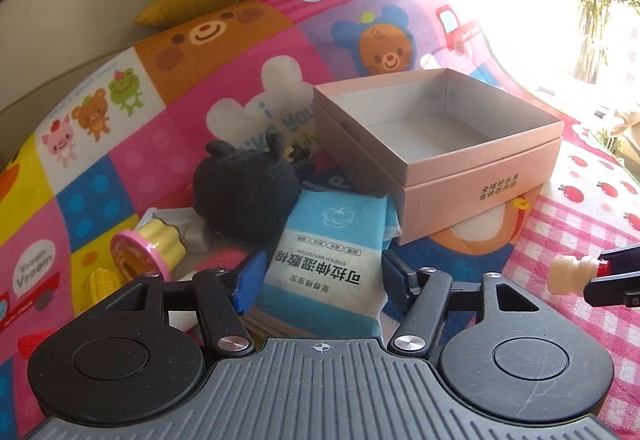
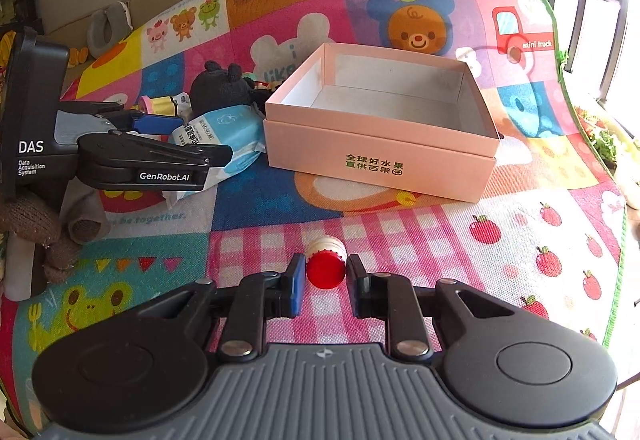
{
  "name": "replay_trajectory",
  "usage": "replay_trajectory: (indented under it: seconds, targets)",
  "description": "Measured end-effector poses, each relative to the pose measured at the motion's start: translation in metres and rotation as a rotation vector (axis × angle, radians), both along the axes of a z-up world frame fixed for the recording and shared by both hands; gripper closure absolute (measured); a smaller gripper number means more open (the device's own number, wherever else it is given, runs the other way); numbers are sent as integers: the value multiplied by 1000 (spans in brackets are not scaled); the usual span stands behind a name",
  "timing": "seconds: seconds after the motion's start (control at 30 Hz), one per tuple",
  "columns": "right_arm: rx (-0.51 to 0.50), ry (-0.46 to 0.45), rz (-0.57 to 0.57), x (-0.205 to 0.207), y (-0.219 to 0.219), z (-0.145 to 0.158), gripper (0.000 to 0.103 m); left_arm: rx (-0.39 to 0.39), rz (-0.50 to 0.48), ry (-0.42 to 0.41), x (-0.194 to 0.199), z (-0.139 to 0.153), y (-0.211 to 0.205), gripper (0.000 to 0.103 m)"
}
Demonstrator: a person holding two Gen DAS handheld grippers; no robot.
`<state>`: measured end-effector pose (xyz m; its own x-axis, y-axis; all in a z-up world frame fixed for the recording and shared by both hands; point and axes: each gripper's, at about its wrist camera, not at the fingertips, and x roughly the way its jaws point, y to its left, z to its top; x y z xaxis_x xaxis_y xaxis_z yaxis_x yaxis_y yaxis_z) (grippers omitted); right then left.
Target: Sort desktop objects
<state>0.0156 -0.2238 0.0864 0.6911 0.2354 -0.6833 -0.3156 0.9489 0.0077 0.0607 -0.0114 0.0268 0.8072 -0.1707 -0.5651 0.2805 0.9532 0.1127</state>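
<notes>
The left wrist camera is sitting low behind the left tool [image 1: 318,280], looking forward at close range over a blue wipes packet [image 1: 332,252] toward the pink box [image 1: 480,176]. The right wrist camera is looking from farther back and to the right, behind the right tool [image 2: 322,282]. Both are sharing the pink box [image 2: 380,156], packet [image 2: 224,136] and patterned play mat [image 2: 540,224].

Pale pink box [image 2: 380,156] — open, white inside, nothing in it, green print on front. Just left: blue-and-white wipes pack [image 1: 332,260], black plush [image 1: 240,192] behind it, yellow-and-pink toy [image 1: 152,252]. Nearer — small cream bottle [image 2: 326,264], red-capped, on its side.
</notes>
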Motion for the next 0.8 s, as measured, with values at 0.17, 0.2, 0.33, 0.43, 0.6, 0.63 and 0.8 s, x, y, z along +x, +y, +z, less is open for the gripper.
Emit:
replay_trajectory:
  seconds: [0.17,0.2,0.33,0.43,0.6,0.63,0.8]
  targets:
    - [-14,2,7,-6,2,-3,82,-56,-27,47,-40,6,5,39]
    - [-15,-3,10,-8,2,-3,82,-75,-44,60,-51,7,5,38]
    - [-13,-11,22,-15,1,-1,82,-140,-97,88,-87,9,3,26]
    - [-11,-13,26,-15,3,-1,82,-138,-84,88,-94,8,2,8]
    - [-24,-26,7,-14,6,-5,72,-125,-33,121,-85,-2,5,4]
    - [-27,-33,7,-16,5,-6,65,-138,-28,134,-83,-5,8,3]
    - [-46,-38,30,-28,5,-13,57,-144,-16,161,-81,-18,8,2]
